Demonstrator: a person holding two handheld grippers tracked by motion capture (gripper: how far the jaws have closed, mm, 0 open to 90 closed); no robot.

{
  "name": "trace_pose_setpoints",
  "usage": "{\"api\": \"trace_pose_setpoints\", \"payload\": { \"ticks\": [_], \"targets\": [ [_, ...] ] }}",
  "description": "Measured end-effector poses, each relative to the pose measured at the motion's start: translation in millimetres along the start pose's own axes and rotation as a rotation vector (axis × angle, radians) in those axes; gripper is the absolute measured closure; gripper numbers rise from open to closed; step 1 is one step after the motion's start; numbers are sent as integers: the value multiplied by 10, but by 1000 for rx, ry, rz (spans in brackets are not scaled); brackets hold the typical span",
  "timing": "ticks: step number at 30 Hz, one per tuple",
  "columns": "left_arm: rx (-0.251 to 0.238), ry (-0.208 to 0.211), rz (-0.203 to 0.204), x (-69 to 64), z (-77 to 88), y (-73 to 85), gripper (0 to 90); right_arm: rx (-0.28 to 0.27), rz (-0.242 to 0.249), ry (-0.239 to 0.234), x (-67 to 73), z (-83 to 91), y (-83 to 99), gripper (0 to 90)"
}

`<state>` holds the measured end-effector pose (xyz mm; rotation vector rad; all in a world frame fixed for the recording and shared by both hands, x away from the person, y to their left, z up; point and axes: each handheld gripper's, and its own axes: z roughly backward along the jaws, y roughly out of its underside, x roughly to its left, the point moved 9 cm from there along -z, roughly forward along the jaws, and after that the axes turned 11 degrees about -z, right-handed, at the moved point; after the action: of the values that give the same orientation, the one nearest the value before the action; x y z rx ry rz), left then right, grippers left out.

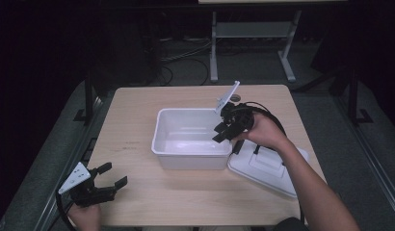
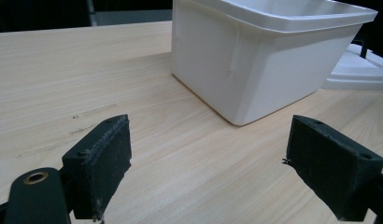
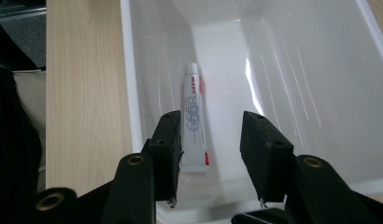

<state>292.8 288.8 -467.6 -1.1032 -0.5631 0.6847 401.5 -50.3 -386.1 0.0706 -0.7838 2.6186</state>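
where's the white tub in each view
High view: the white tub sits mid-table, the right gripper over its right rim.
Left gripper view: upper right, its outer wall beyond the open jaws.
Right gripper view: seen from above, its floor holds a tube.
Shared landmark: the white lid, beside the tub.

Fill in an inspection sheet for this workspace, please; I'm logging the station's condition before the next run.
Surface: wooden table, faint scuffs.
Job's things: white tub open, tube lying flat on its floor; lid on the table at its right.
Clutter: nothing seen.
Grippers: left gripper open, near the table's front left corner; right gripper open over the tub, jaws apart from the tube.
Cables: black cable looping behind the right hand.
Surroundings: dark floor, grey table frame behind.
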Motion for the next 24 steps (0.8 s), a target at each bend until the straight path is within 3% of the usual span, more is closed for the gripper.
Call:
{"api": "trace_pose_setpoints", "payload": {
  "ticks": [14, 24],
  "targets": [
    [4, -4, 0, 9, 5, 8, 132, -16, -27, 30, -68, 220, 159, 551],
    [6, -4, -2, 5, -2, 9, 132, -39, -74, 48, -164, 368, 407, 516]
  ]
}}
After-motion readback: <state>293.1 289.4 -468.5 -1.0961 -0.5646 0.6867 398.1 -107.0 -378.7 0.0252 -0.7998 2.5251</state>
